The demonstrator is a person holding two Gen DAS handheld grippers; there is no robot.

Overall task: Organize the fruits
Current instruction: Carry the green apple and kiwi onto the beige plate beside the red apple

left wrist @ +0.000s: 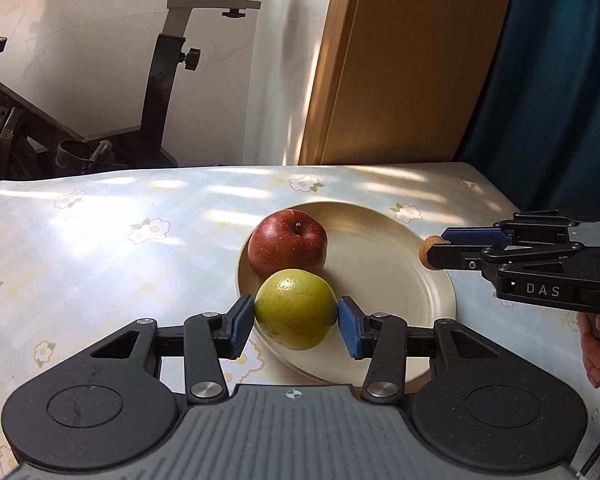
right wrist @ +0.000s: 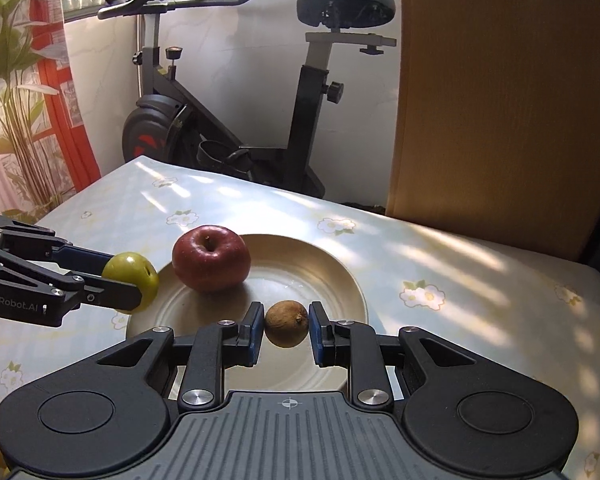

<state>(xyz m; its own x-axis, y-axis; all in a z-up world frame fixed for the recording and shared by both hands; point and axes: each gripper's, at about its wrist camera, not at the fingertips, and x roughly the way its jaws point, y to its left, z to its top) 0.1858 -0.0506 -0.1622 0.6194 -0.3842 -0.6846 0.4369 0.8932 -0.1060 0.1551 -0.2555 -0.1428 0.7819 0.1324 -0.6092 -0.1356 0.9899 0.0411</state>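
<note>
Left wrist view: left claw pinches the green apple above the plate, six o'clock of the red apple; right claw grips a kiwi. Next, I'd judge, lower and release both.

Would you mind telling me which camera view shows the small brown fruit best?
The right wrist view: the brown fruit sits centred and close between the right gripper fingers, above the plate, its stem end visible. In the left wrist view only a sliver of it peeks out at that gripper's tip, far right.
</note>
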